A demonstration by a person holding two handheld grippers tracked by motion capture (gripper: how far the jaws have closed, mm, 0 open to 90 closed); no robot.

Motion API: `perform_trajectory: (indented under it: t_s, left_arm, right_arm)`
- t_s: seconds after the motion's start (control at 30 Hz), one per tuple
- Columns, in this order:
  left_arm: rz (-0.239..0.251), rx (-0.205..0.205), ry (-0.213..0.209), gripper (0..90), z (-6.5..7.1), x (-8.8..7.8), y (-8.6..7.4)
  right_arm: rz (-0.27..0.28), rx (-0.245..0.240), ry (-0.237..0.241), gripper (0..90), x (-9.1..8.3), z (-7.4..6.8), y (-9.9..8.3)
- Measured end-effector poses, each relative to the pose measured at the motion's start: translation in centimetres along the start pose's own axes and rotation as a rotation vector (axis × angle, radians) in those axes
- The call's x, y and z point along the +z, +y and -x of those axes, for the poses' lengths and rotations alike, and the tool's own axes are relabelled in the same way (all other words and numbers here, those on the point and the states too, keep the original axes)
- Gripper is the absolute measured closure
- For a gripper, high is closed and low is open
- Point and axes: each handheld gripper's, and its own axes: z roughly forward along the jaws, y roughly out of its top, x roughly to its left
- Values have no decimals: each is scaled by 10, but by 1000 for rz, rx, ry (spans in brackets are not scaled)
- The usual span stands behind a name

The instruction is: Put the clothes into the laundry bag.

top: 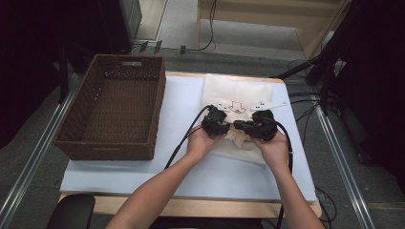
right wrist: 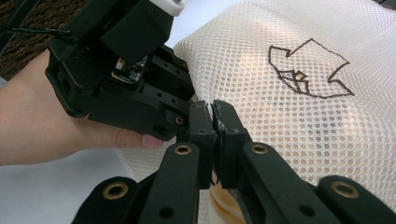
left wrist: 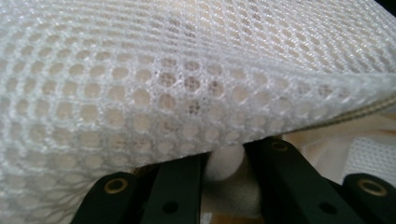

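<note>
Mesh bag (top: 239, 102) edge hidden under both grippers, left gripper (top: 220, 128) and right gripper (top: 239, 126), each clamped on it.

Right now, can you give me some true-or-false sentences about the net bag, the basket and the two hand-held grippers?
1. The white mesh bag lies on the table's white mat. True.
2. The mesh bag is inside the brown wicker basket. False: the bag lies on the mat to the right of the basket.
3. The right hand-held gripper is pinching the bag's edge with its jaws shut. True.
4. The left hand-held gripper is far from the bag, over the basket. False: it is shut on the bag's fabric, right beside the other gripper.
5. The bag has a dark outline drawing on it. True.
</note>
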Motion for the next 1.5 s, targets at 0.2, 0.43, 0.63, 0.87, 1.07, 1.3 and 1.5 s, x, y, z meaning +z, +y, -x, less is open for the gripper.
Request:
perform_trajectory:
  t_s: [0.2,0.43,0.63,0.87,1.07,1.3,1.5]
  left_arm:
    - [-10,-11,-43,740,-1,-16,0]
    - [-1,13,-74,611,5,-41,0]
    - [22,36,-88,544,7,-65,1]
    - [73,68,-108,510,14,-97,-1]
    - [66,90,-145,510,26,-111,-9]
    - [44,97,-184,542,37,-102,-24]
    - [25,109,-229,663,46,-82,-31]
  right_arm:
    - [9,0,1,889,-2,1,0]
    - [16,1,-5,889,-5,2,0]
    - [16,0,-4,889,-5,2,0]
    - [14,1,-6,889,-5,1,0]
    - [13,3,-8,889,-5,0,0]
    - [13,2,-9,889,-5,0,0]
    - [12,1,-8,889,-6,0,0]
